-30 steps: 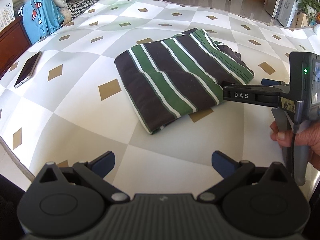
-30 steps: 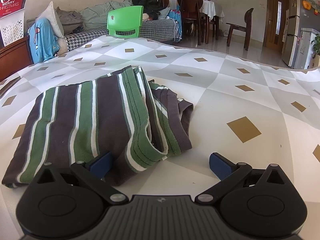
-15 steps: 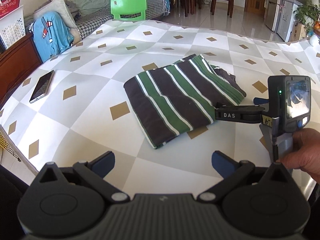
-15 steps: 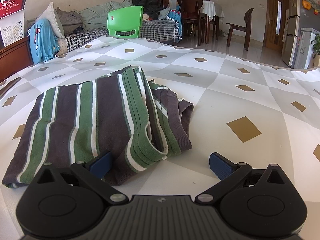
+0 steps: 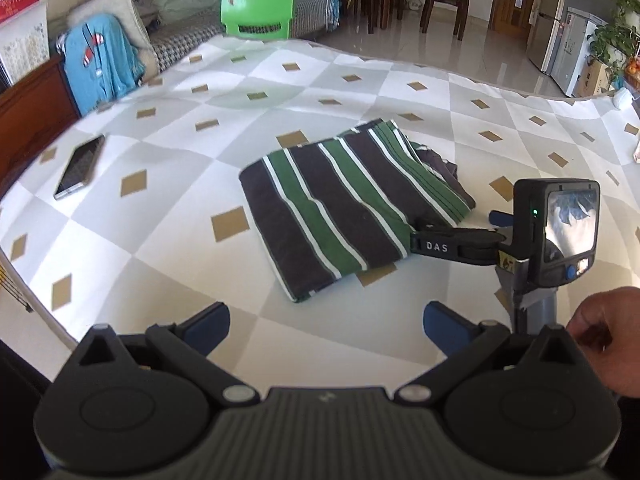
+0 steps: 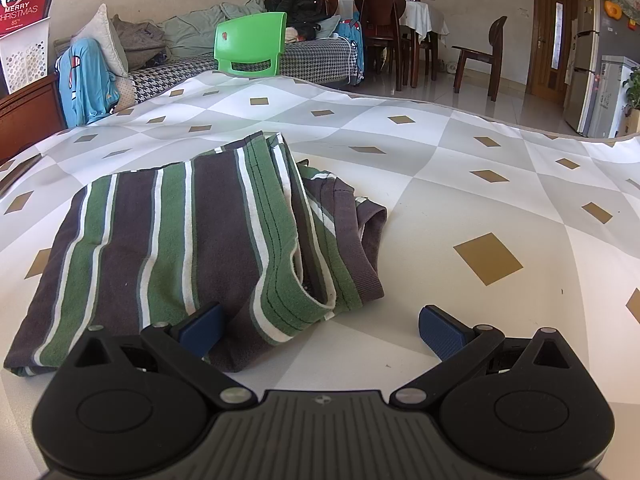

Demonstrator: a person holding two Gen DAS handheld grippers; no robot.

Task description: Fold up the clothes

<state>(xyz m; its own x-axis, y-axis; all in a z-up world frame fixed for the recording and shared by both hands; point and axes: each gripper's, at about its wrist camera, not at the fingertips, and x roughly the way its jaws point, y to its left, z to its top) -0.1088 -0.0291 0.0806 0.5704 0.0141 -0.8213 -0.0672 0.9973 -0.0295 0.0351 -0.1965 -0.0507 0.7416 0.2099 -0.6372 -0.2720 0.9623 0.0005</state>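
Pulling back now: my left tongs (image 5: 326, 326) sit farther from the bed than a second ago, so more of the diamond-patterned cover (image 5: 168, 216) opens up in the left view, while my right tongs (image 6: 320, 330) haven't budged. Largest first: that cover spreads across the whole bed, and near its middle lies the striped shirt (image 5: 340, 212), green, brown and white, folded down to a compact rectangle. From the right view its near edge is untidy, with the ribbed collar (image 6: 366, 240) and a loose hem spilling out beside the stack. My left tongs hang wide open over bare cover, holding nothing; my right tongs are wide open too, one pad (image 6: 200, 326) touching the shirt's near corner, gripping nothing. I judge the folding mostly done, with a tuck or last fold left. A phone (image 5: 80, 166) lies well apart, far left.
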